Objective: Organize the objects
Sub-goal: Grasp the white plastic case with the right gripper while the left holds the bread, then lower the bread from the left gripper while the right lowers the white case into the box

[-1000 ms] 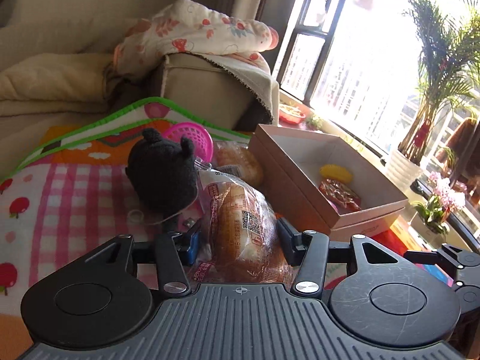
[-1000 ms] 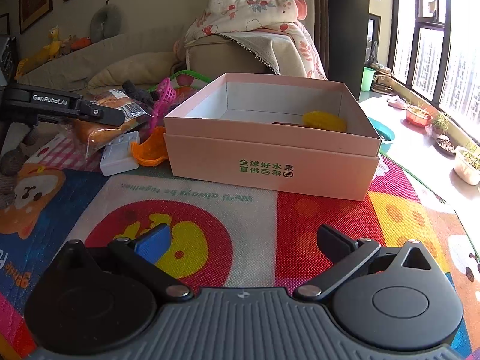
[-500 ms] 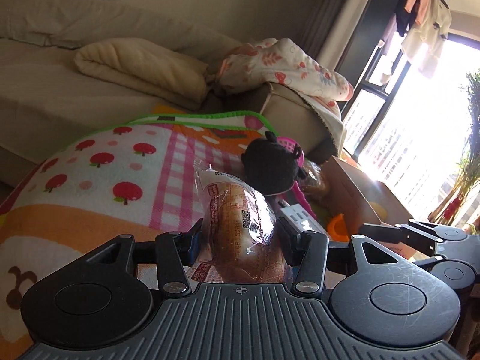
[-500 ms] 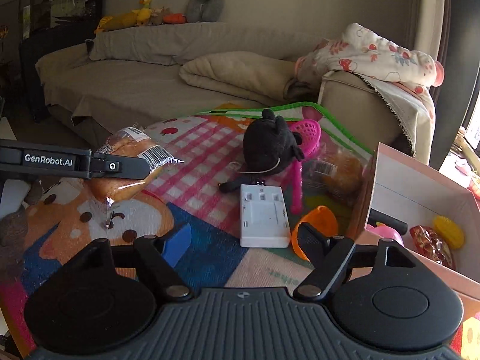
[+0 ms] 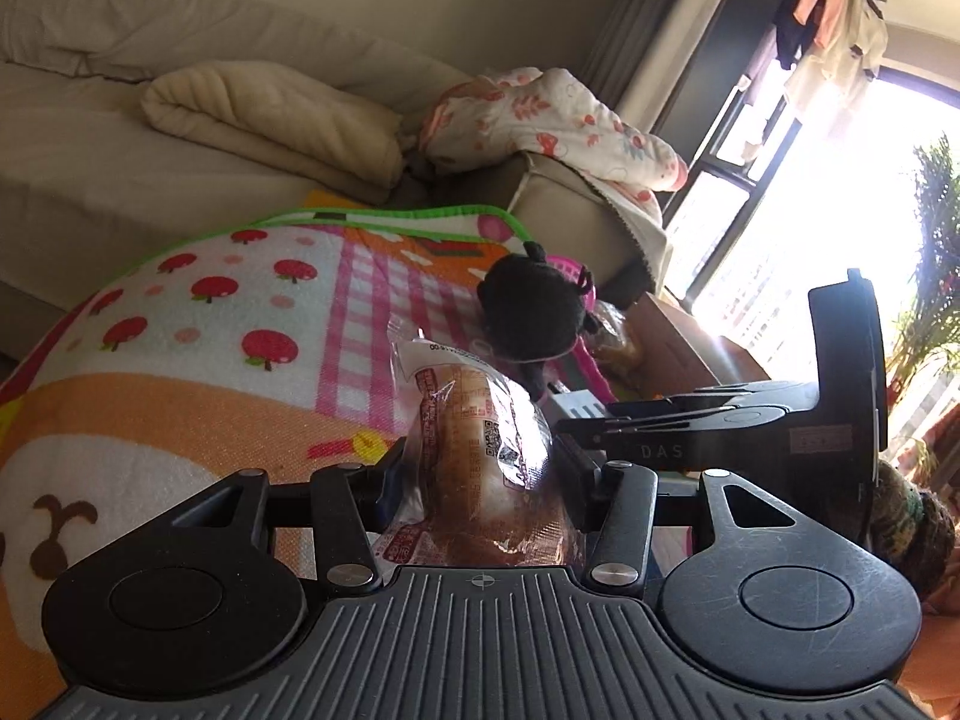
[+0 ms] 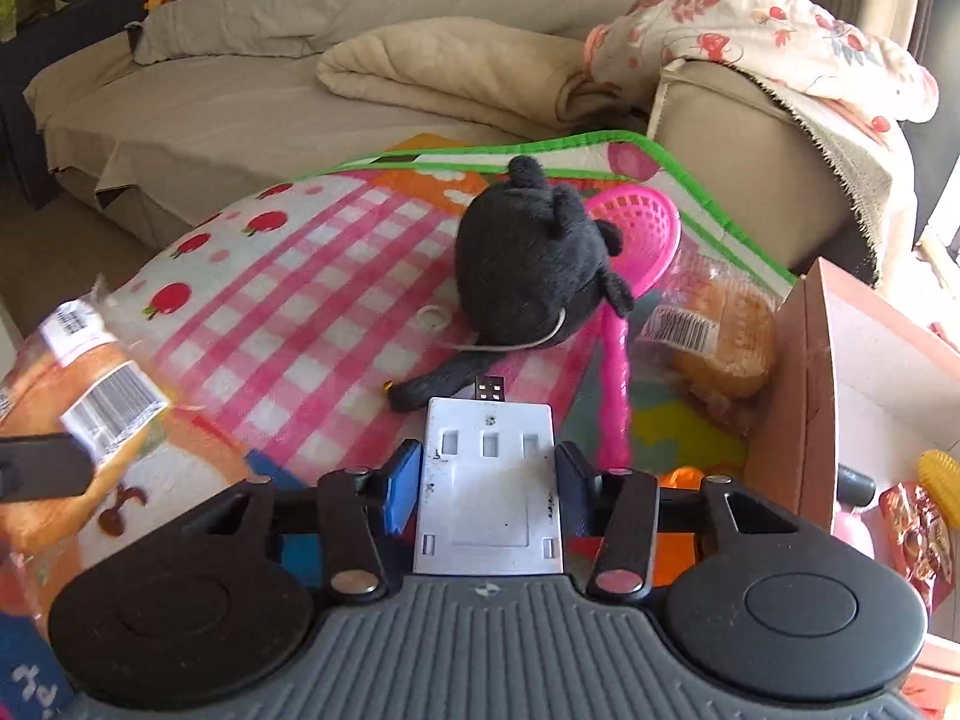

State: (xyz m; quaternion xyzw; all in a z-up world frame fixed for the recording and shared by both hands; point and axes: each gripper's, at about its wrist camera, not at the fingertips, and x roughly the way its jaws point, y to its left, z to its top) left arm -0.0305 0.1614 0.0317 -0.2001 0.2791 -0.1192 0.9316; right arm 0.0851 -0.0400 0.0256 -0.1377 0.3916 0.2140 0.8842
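The left gripper (image 5: 480,474) is closed on a wrapped bread roll (image 5: 486,462), held above the play mat (image 5: 198,324). The right gripper (image 6: 487,480) is narrowed around a white adapter (image 6: 489,480); whether the pads actually press it cannot be told. The adapter lies on the mat near the pink box (image 6: 798,396) at the mat's right edge. Risks are judged: the slick bread wrapper may slip or the roll be crushed; the adapter may snag the black plush toy (image 6: 528,264) touching its far end.

Wrapped bread roll (image 5: 480,468) between left fingers (image 5: 393,480); white plastic charger (image 6: 489,492) flat between right fingers (image 6: 401,483).
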